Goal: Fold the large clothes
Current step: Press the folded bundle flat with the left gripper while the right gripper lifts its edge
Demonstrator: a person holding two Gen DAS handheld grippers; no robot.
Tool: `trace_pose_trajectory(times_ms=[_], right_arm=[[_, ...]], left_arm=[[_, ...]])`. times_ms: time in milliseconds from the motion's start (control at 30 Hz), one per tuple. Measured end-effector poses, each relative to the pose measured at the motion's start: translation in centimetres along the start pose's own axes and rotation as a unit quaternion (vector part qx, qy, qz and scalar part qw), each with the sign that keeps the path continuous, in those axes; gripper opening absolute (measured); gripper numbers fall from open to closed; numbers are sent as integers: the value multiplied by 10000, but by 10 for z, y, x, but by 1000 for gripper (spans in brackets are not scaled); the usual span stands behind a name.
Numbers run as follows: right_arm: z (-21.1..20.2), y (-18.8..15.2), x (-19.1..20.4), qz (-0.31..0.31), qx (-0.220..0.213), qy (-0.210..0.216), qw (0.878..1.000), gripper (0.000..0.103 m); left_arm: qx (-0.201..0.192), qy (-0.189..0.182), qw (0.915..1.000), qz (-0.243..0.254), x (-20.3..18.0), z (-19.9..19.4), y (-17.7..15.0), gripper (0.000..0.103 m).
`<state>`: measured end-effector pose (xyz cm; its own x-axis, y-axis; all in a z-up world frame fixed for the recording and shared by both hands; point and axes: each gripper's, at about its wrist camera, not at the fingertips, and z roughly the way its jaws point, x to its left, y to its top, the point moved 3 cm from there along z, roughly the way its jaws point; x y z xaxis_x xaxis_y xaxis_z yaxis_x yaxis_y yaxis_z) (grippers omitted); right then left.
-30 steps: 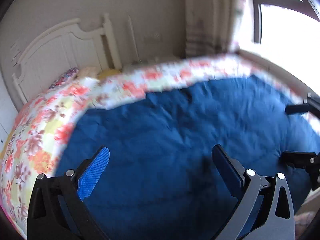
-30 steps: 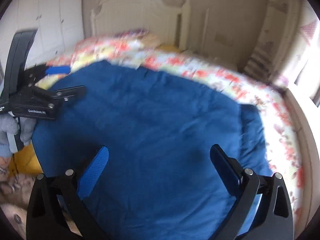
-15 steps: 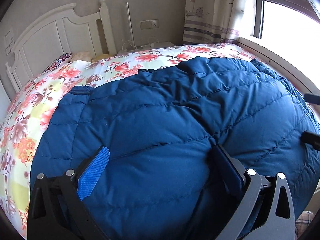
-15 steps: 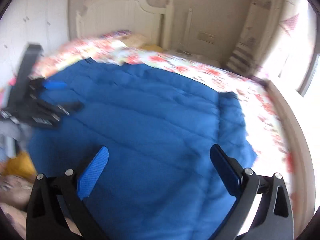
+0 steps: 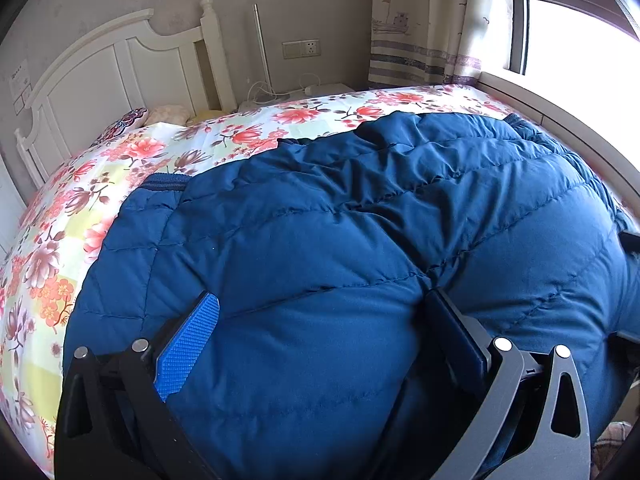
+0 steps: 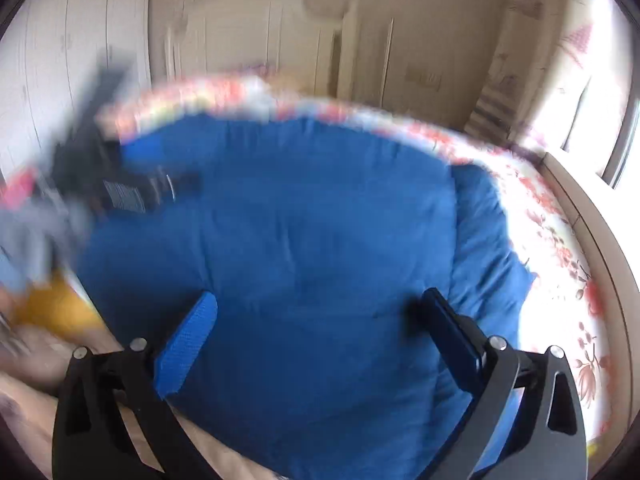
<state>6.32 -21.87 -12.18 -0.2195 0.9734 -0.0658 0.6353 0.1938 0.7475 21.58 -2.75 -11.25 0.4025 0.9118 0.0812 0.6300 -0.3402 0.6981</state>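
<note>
Blurred right view, jacket edges out of sight

The right wrist view is motion-smeared: the left gripper (image 6: pixel 120 176) at ten o'clock is a dark streak, its jaws unreadable, and the headboard (image 6: pixel 256 36) at twelve is washed out. In the left wrist view the blue jacket (image 5: pixel 320 240) runs off at six o'clock behind the gripper frame, and only dark slivers of the right gripper (image 5: pixel 630 240) show at three o'clock.
</note>
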Motion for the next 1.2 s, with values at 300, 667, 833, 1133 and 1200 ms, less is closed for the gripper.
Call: trace_pose_trajectory(times_ms=[300, 667, 833, 1133, 1200], right_arm=[[-65, -13, -17, 670, -545, 354, 9956, 100], [-95, -104, -50, 2381, -482, 1148, 9632, 91], [-77, -105, -63, 2909, -467, 1460, 9444, 91], [-39, -72, -72, 3426, -417, 1296, 9296, 93], [-27, -56, -73, 3698, -381, 1022, 9227, 97]], left_arm=[[21, 7, 10000, 11, 0, 1, 0, 99], [28, 67, 10000, 27, 0, 1, 0, 99], [25, 49, 10000, 19, 0, 2, 1, 99], [25, 49, 10000, 26, 0, 1, 0, 99], [25, 57, 10000, 27, 0, 1, 0, 99]])
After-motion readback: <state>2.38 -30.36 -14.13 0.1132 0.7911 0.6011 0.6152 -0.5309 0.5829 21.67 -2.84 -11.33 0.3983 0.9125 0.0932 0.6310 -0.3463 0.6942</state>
